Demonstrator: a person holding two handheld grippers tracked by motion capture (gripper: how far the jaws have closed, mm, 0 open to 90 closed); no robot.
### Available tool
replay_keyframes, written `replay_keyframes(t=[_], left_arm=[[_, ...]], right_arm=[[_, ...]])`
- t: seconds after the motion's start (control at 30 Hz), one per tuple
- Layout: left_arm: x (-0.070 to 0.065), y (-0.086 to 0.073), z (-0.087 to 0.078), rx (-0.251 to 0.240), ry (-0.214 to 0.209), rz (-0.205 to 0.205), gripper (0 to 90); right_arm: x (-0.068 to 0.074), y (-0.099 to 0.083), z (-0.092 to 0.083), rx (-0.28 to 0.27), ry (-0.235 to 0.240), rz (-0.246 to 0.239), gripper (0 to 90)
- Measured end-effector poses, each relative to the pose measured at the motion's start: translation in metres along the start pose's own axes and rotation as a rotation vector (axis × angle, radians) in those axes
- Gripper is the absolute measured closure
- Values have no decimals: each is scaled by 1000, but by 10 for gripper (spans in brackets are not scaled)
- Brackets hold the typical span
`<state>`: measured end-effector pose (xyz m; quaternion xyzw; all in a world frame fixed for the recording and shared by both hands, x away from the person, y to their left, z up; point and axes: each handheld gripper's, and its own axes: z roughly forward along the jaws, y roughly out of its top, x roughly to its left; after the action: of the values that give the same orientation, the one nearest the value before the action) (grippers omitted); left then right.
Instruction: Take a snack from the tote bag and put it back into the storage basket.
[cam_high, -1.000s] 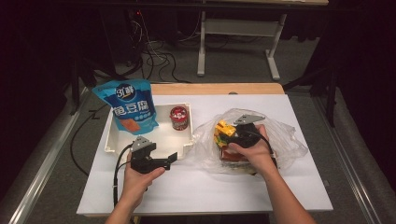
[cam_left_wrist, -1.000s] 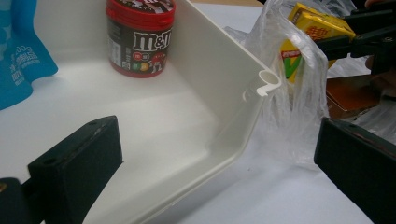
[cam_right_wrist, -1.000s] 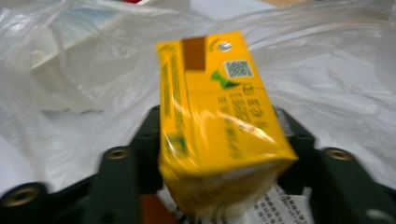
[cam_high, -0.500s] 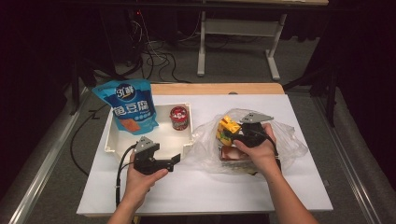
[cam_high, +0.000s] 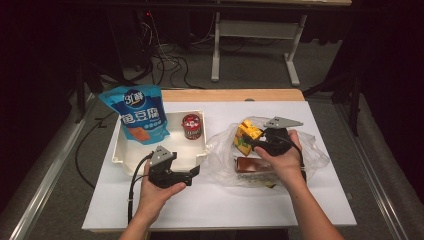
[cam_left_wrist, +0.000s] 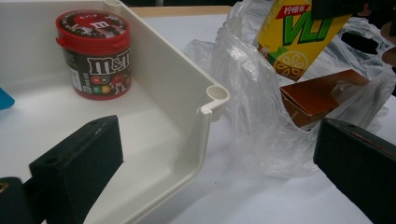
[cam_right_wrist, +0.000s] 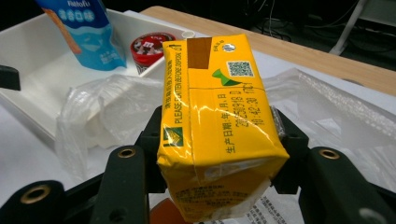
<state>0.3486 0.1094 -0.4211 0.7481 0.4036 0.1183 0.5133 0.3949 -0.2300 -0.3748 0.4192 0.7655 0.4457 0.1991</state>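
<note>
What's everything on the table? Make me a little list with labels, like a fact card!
right gripper: shut on the yellow drink carton, held above the plastic bag
left gripper: open, nothing between its jaws, beside the white tray
in the tray: red candy tub, upright; blue snack pouch, standing at the tray's far left
in the bag: brown box, lying flat
table: white top

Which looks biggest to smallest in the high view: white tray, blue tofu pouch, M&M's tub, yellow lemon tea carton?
1. white tray
2. blue tofu pouch
3. and 4. yellow lemon tea carton and M&M's tub: alike, and the carton is partly hidden by the right gripper.
</note>
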Motion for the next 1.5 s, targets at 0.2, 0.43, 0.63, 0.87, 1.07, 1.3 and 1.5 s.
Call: replay_keyframes(t=[0.2,0.43,0.63,0.87,1.07,1.3,1.5], left_arm=[[-4,1,1,-3,-8,7,19],[-9,0,4,1,-15,22,19],[-16,0,8,0,-26,43,21],[-25,0,11,-8,-37,69,24],[-34,1,12,-16,-48,85,27],[-52,2,19,-24,-77,109,29],[-69,6,23,-52,-60,154,40]], right_arm=[[3,5,-7,-18,2,-12,521],[6,8,-16,-29,12,-17,521],[12,9,-20,-28,36,-26,521],[24,10,-25,-34,68,-53,520],[33,8,-27,-21,85,-59,521],[42,7,-29,-20,110,-72,520],[47,4,-30,-15,129,-75,520]])
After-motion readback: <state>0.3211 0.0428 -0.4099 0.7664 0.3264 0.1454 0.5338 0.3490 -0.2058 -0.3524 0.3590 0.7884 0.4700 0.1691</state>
